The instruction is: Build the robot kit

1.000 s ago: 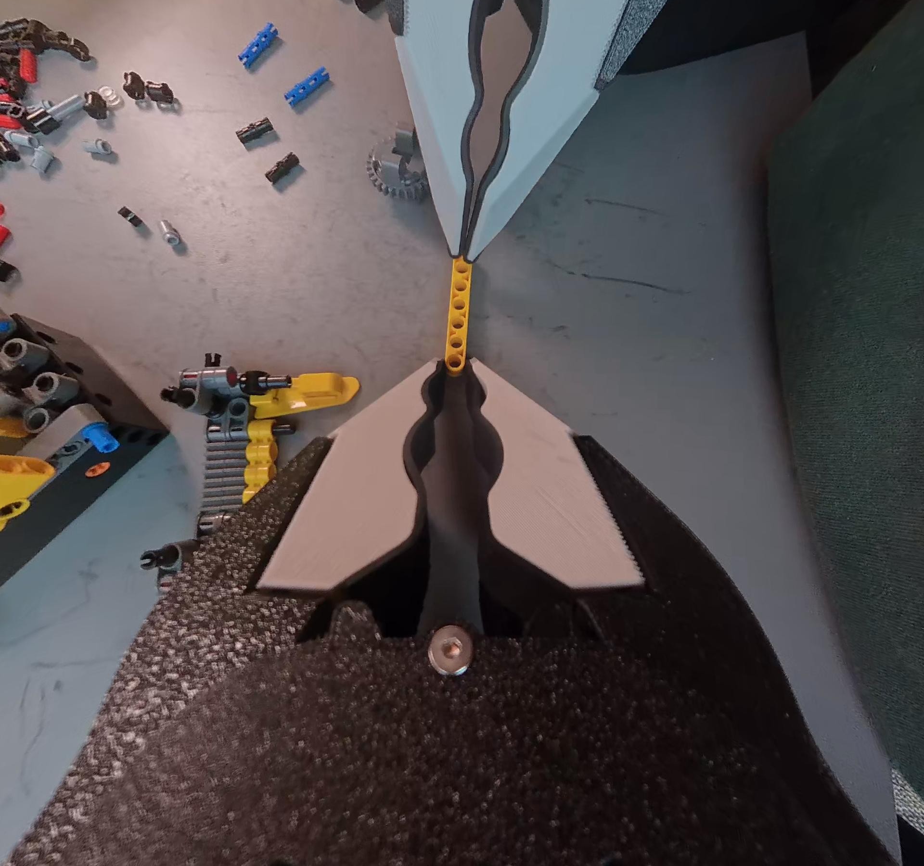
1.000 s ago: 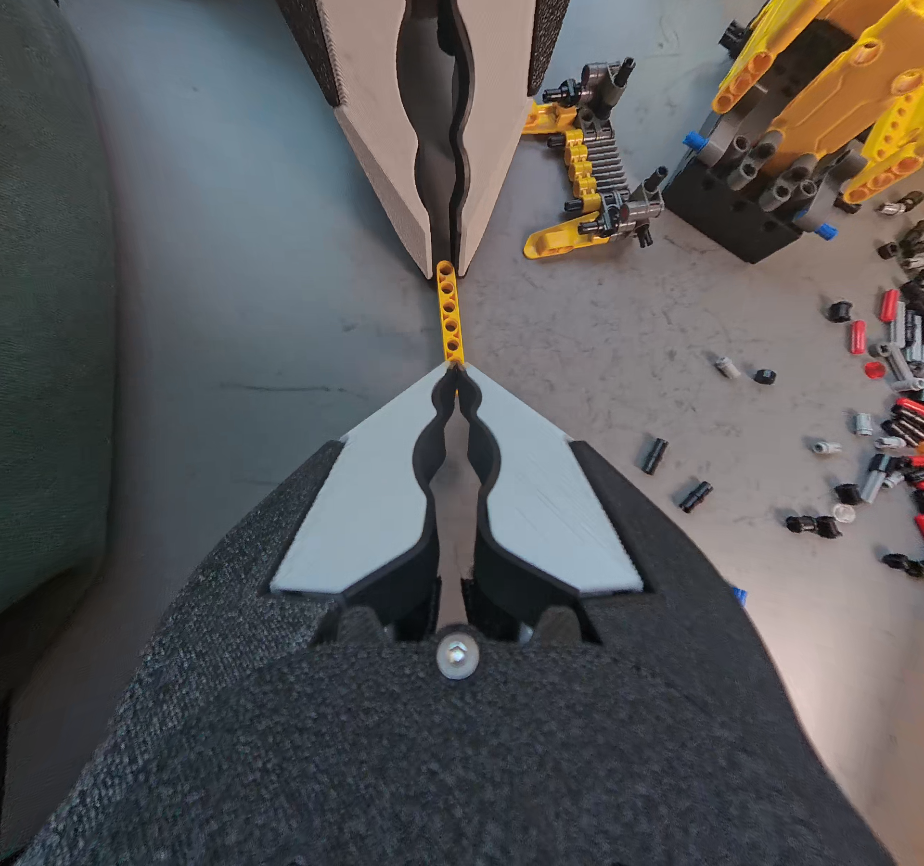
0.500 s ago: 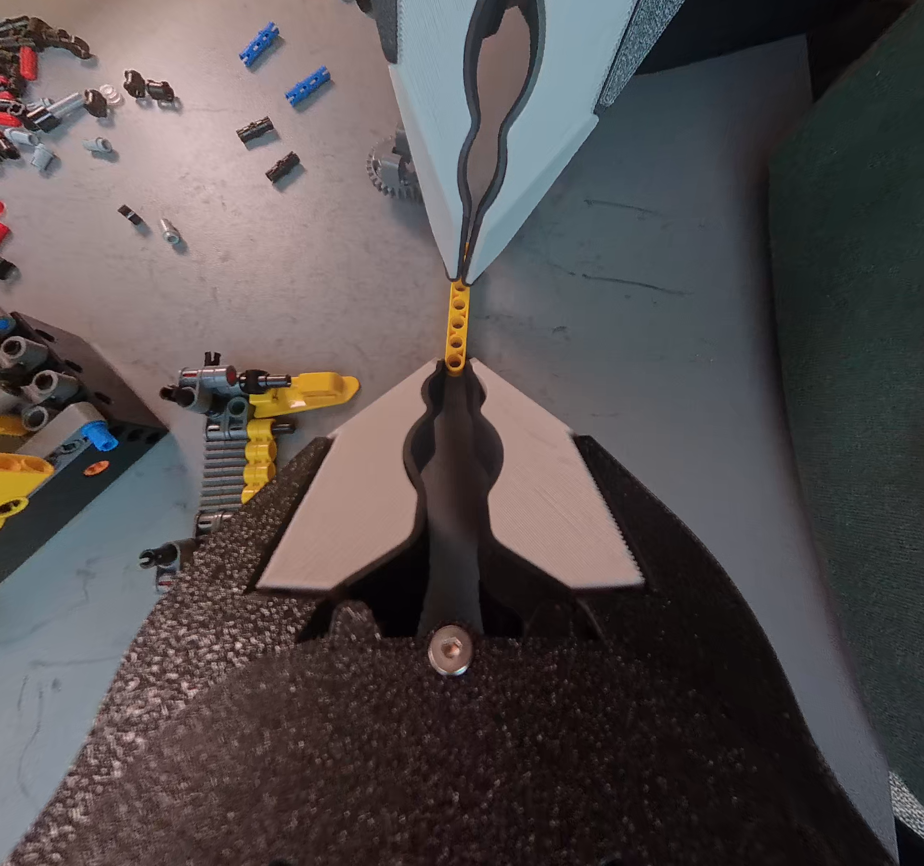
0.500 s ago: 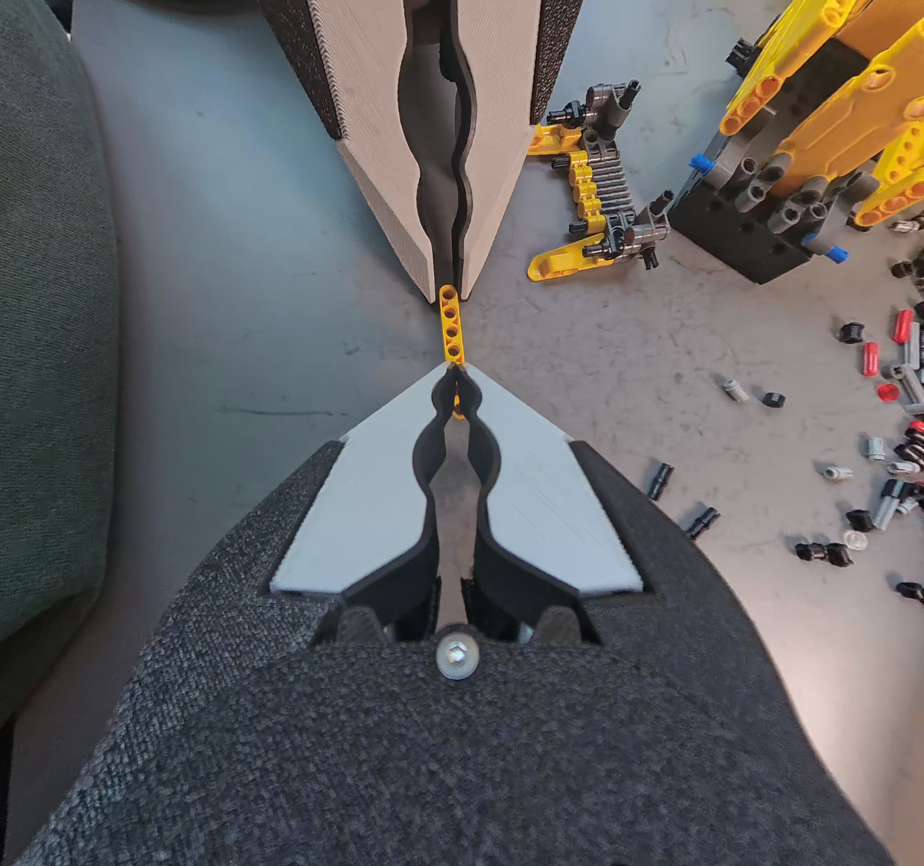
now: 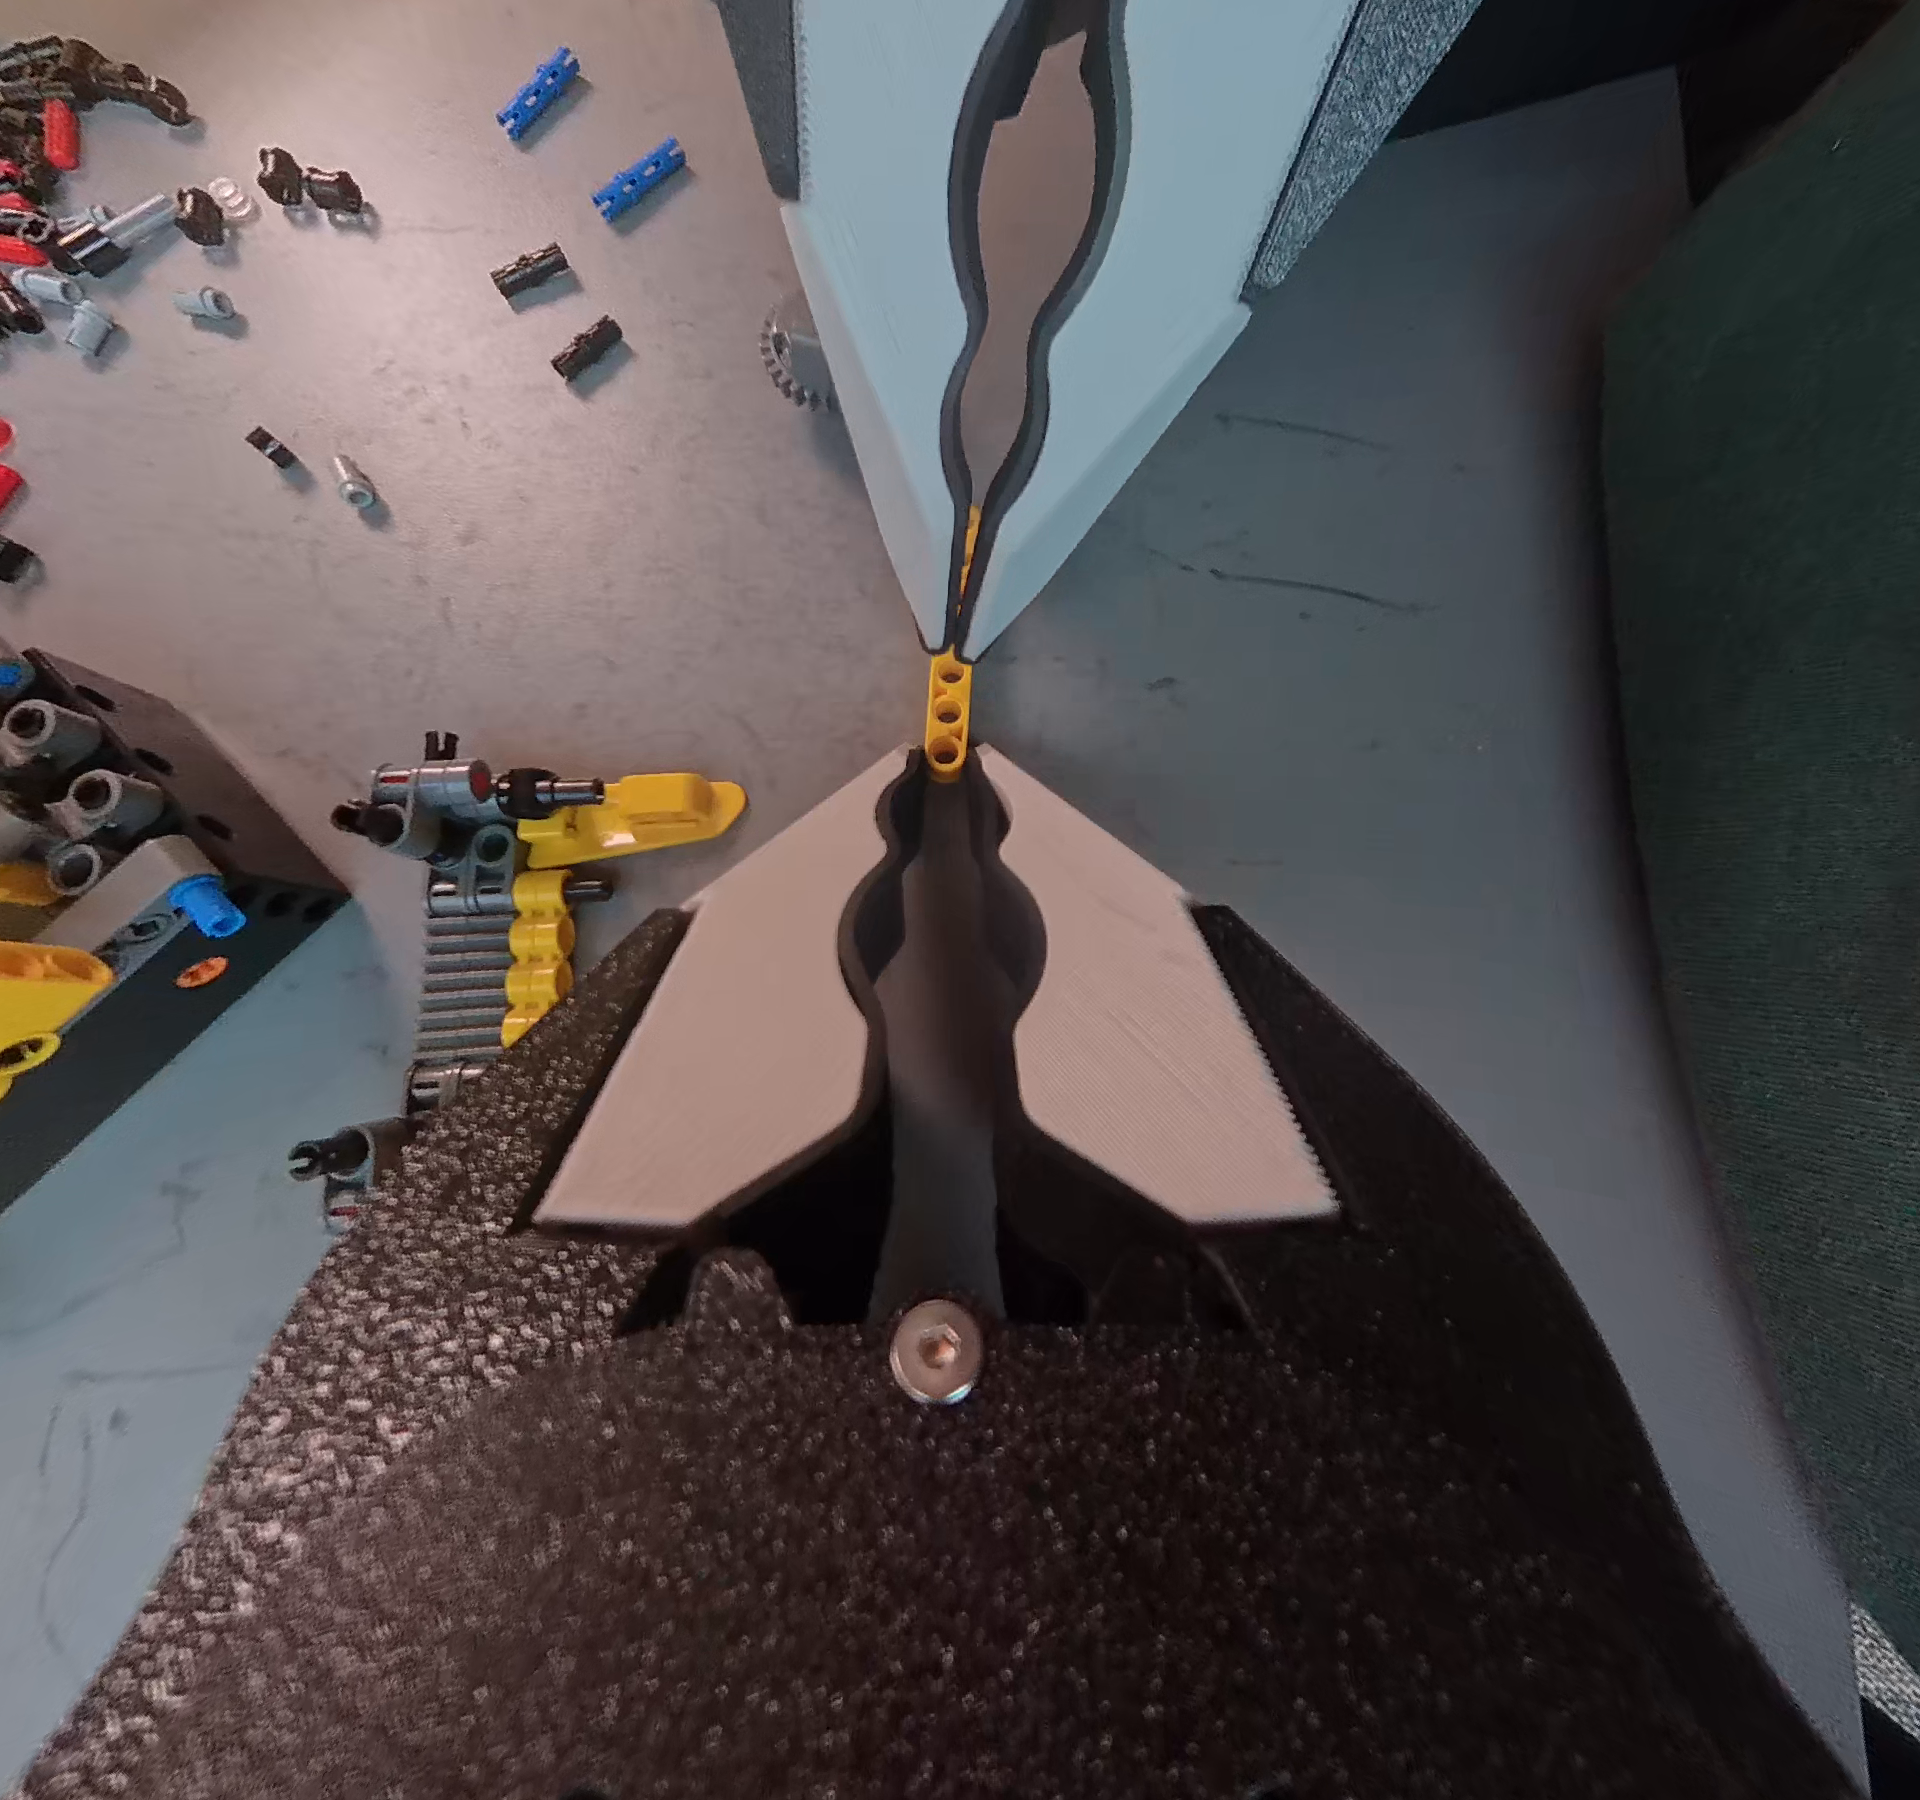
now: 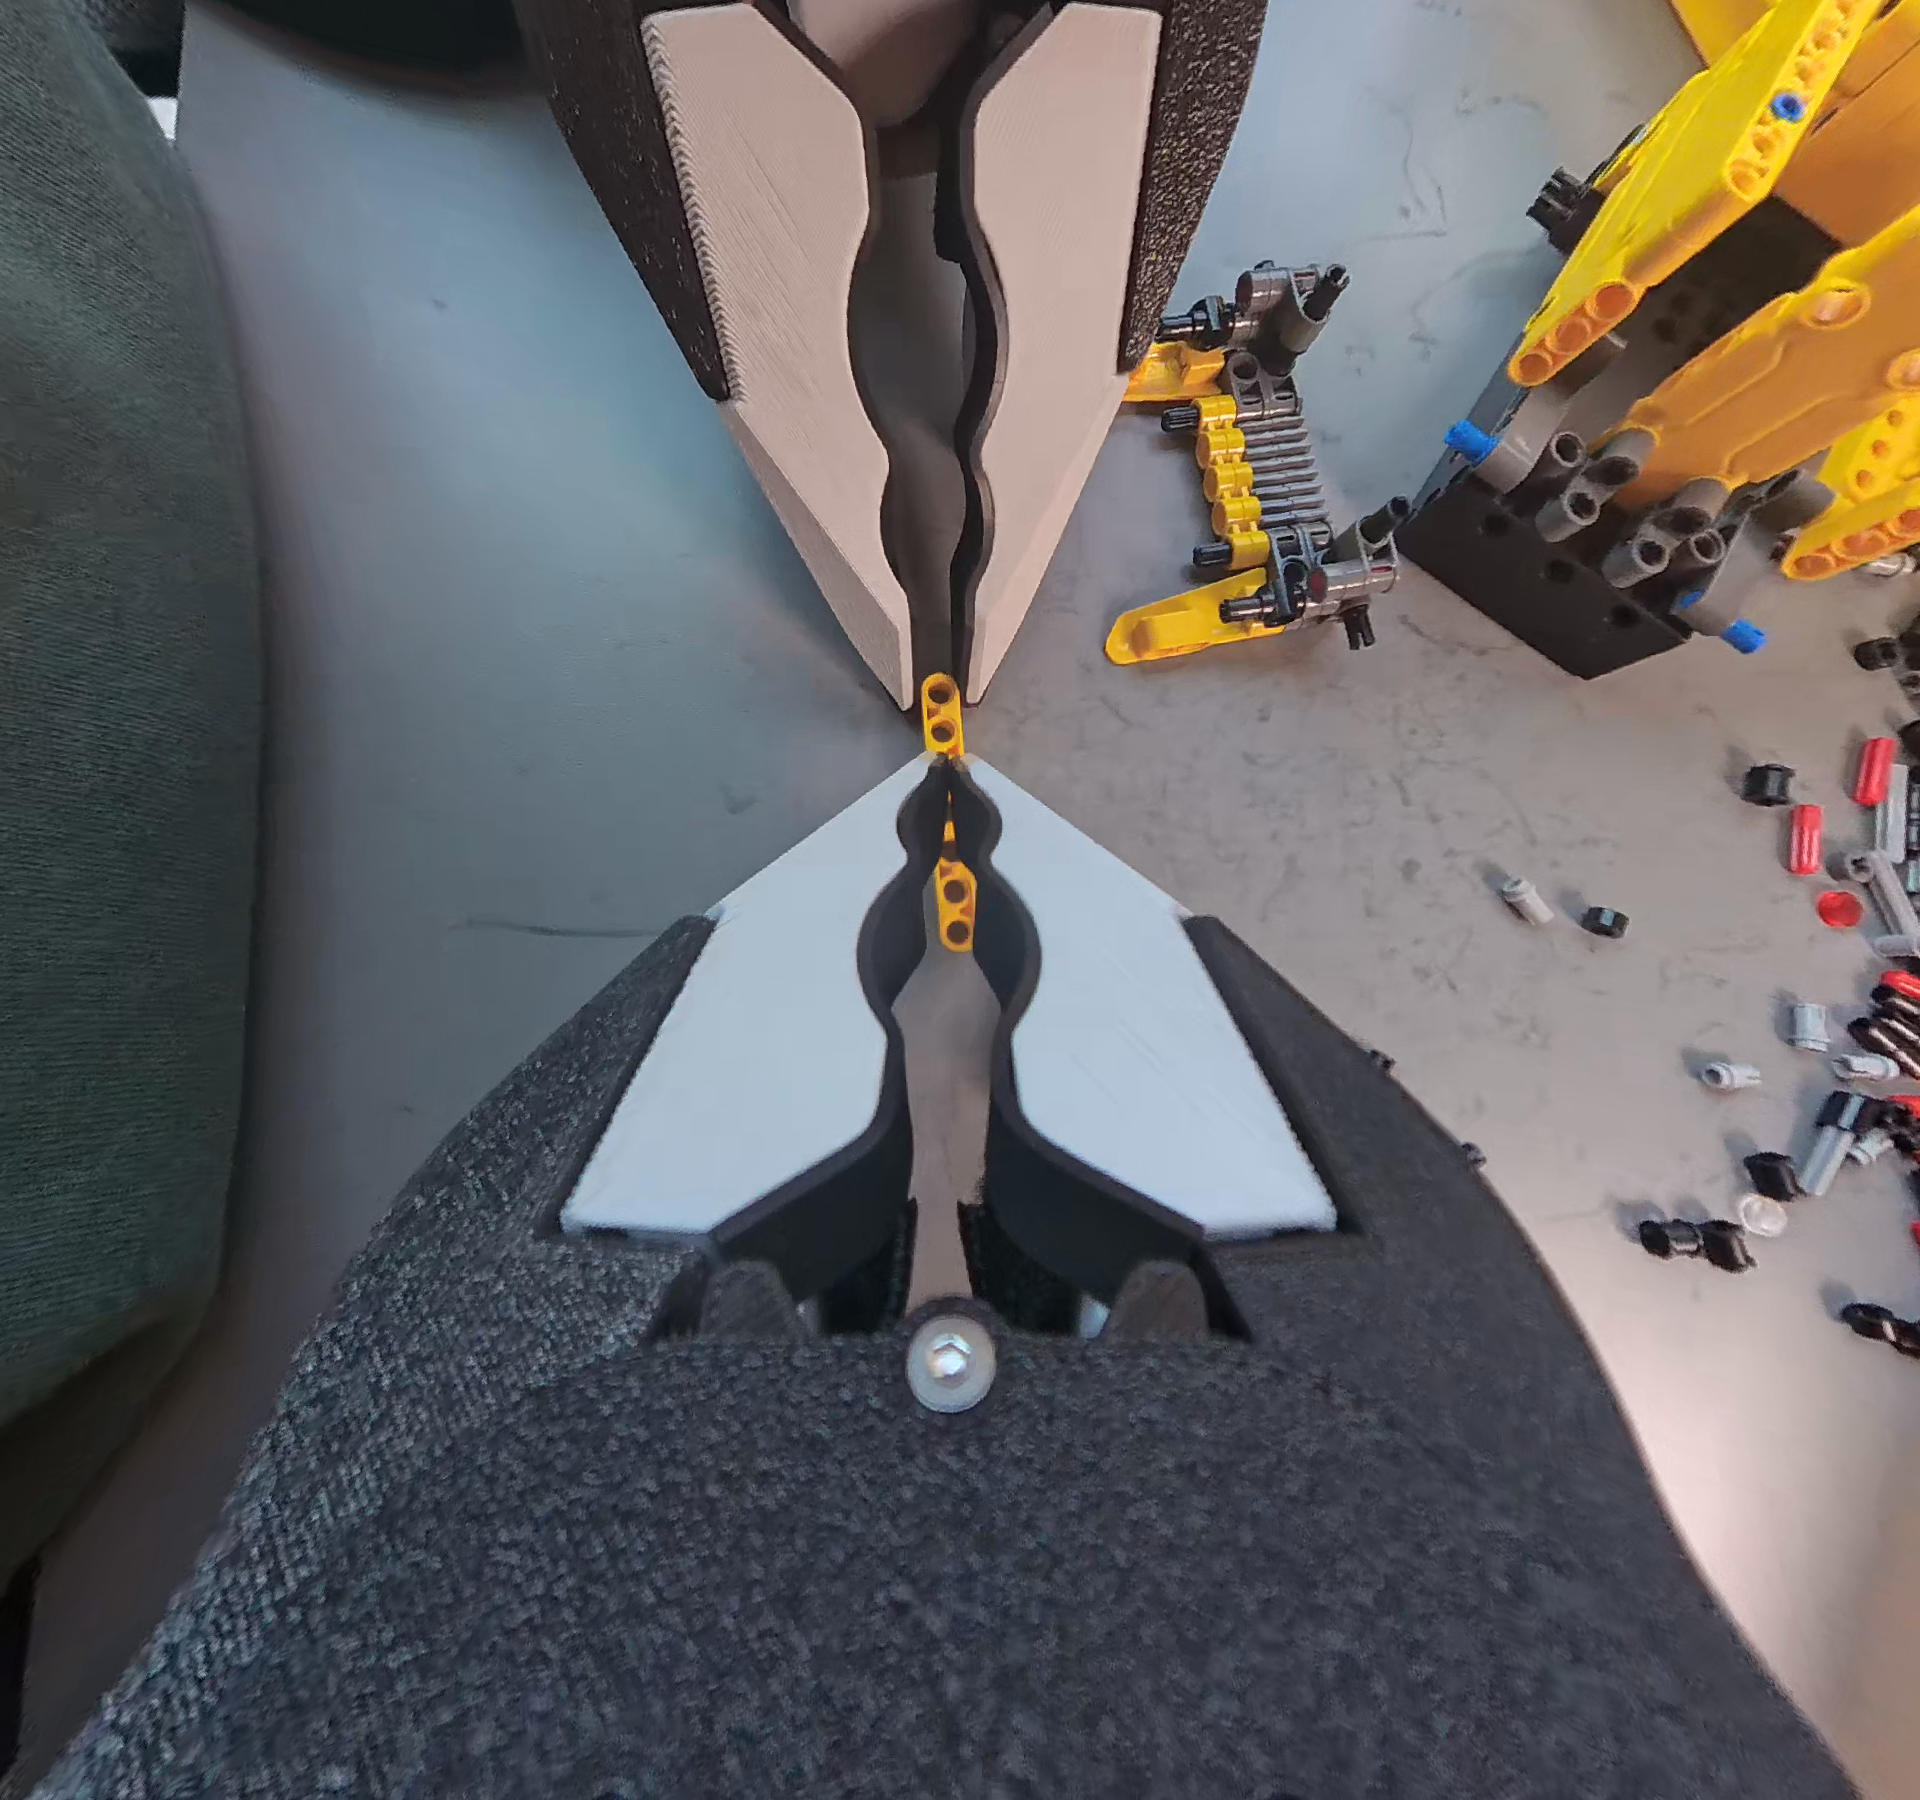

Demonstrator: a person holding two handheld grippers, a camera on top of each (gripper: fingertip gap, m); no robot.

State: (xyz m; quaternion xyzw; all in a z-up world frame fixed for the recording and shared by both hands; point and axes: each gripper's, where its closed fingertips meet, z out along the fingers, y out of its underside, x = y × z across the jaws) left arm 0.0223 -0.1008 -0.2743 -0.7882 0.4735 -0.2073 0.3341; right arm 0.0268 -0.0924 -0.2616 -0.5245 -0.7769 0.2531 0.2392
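We see a grey table, scuffed, with a dark green chair cushion along its edge. Biggest item on it is a yellow and black brick-built model at the right of the right wrist view, grey and blue pins sticking out of its black base. No bins or trays in view, so all parts lie loose on the tabletop.

Next down in size, a small subassembly with a grey ribbed rack, yellow links and a yellow flat blade sits just beside the model, near the left gripper's body.

The left gripper and the right gripper face each other tip to tip above the table. Between them is a thin yellow beam with holes. The right one's jaws are clamped on it near their tips, with the beam's far end running back into the gap between its fingers, seen in the right wrist view. The left one's jaws are pinched on the beam's other end. Only a short stretch of beam shows between the two tips. The beam is off the table, held in the air.

A grey gear peeks out behind the right gripper. Two blue pins and two black connectors lie apart on the bare table. A scattered heap of red, black and grey small pins lies farther out.
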